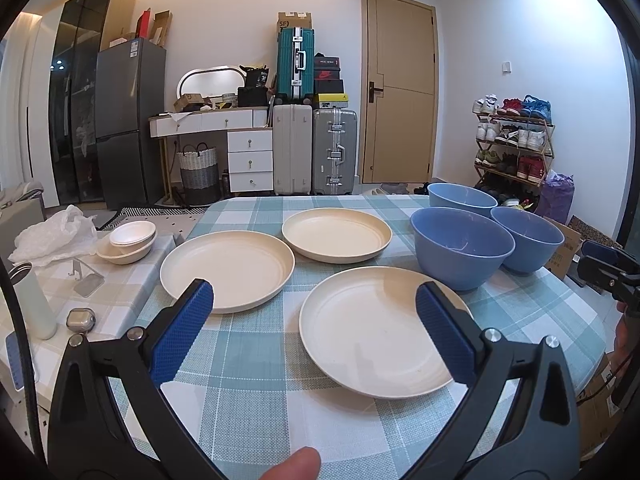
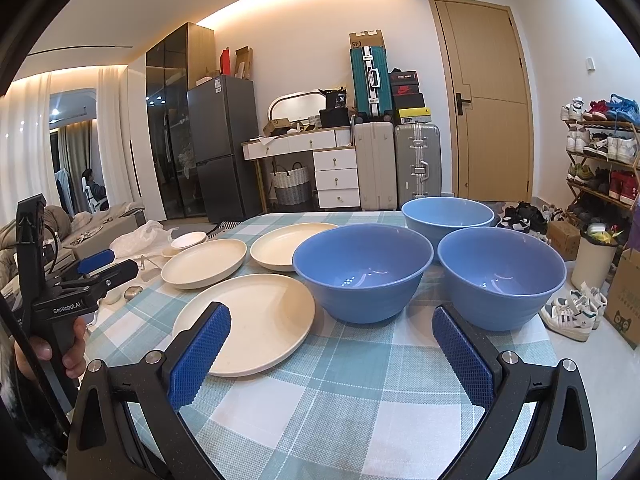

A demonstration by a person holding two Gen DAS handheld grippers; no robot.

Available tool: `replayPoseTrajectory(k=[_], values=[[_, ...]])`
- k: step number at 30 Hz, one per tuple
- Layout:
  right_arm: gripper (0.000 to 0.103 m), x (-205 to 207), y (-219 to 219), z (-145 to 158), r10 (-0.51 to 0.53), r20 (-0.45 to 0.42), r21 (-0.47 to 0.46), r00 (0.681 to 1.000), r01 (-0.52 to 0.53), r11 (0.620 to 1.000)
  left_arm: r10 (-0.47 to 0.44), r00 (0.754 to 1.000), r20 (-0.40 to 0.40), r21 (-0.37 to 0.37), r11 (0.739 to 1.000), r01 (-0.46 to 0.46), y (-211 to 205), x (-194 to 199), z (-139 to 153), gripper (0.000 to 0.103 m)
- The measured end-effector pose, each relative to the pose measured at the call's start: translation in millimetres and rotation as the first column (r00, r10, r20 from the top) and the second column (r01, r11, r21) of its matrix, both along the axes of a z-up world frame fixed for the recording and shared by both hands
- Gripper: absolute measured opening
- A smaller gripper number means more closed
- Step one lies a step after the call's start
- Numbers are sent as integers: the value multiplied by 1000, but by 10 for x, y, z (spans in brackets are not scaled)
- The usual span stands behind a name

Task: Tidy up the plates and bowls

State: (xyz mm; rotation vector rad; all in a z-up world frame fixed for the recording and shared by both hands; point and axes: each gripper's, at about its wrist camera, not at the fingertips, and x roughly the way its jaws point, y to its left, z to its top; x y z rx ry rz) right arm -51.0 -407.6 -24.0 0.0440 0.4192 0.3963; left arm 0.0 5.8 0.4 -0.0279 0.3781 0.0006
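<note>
Hovering low over the near edge of the checked tablecloth [image 1: 256, 364], the left gripper [image 1: 314, 304] is standing spread wide, nothing sitting between its blue pads [image 1: 182, 334]; the right gripper [image 2: 331, 330] is likewise gaping wide and gripping nothing. Nearest, one cream plate [image 1: 380, 330] is lying flat just beyond the left tool, its rim partly hiding behind the right-hand pad; in the right wrist view the same plate [image 2: 250, 322] is sitting left of centre, partly covered by that tool's left pad. Behind it, a second cream plate [image 1: 227, 270] is lying to the left and a third cream plate [image 1: 336, 234] further back, all three apart from one another. Right of the plates, three blue bowls are standing upright in a cluster: the nearest bowl [image 2: 362, 274] sitting just beside the front plate, a second bowl [image 2: 500, 276] standing to its right, and a rear bowl [image 2: 448, 216] showing partly behind both near the far table edge. Off the left side, a lower surface is carrying stacked white bowls [image 1: 128, 244], a crumpled plastic bag [image 1: 56, 234], a white bottle [image 1: 34, 300] and a small metal case [image 1: 81, 319]. Beyond the table, suitcases [image 1: 314, 148], a white dresser [image 1: 240, 144], a grey refrigerator [image 1: 128, 124], a wooden door [image 1: 400, 88] and a shoe rack [image 1: 514, 140] are lining the far wall.
</note>
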Motion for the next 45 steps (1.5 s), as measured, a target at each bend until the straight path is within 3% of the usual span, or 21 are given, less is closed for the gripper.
replayPoseTrajectory(k=[45], values=[[103, -11, 32, -57, 6, -10, -1, 1000, -6, 1000, 20, 1000, -18, -7, 1000, -20, 103, 47, -114, 101]])
